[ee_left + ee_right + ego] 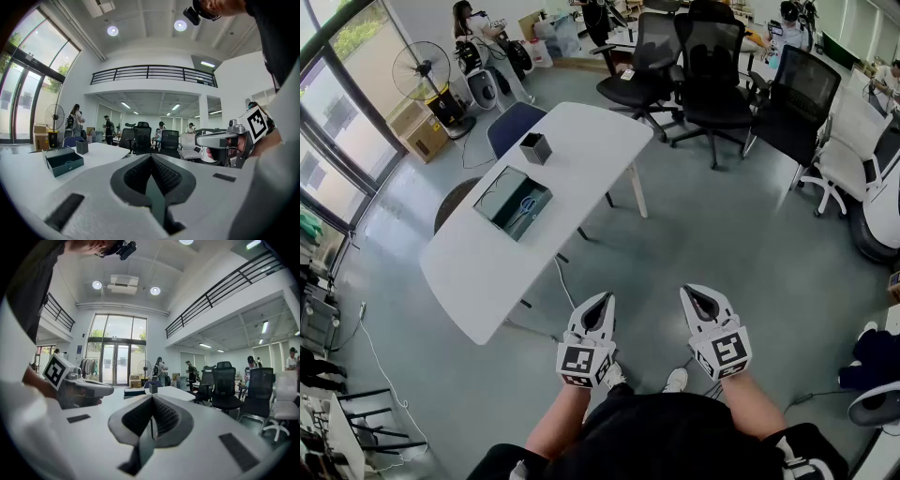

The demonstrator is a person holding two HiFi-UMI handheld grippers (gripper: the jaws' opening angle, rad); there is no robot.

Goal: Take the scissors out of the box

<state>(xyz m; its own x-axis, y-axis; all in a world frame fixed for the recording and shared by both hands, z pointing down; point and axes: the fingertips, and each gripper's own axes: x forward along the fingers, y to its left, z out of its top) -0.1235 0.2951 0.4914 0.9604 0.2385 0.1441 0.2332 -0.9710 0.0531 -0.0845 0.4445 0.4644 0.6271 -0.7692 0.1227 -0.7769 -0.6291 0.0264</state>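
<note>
An open dark green box lies on the white table, far ahead and to the left of me. Inside it lie scissors with blue handles. Both grippers hang low over the grey floor, well short of the table and apart from the box. The left gripper is shut with nothing in it, and so is the right gripper. In the left gripper view the box stands on the table at the left, beyond the shut left gripper. The right gripper view shows the shut right gripper.
A small dark cup stands on the table behind the box. A blue chair is tucked at the table's far side. Black office chairs and white chairs stand at the back right, a fan at the back left. A cable runs under the table.
</note>
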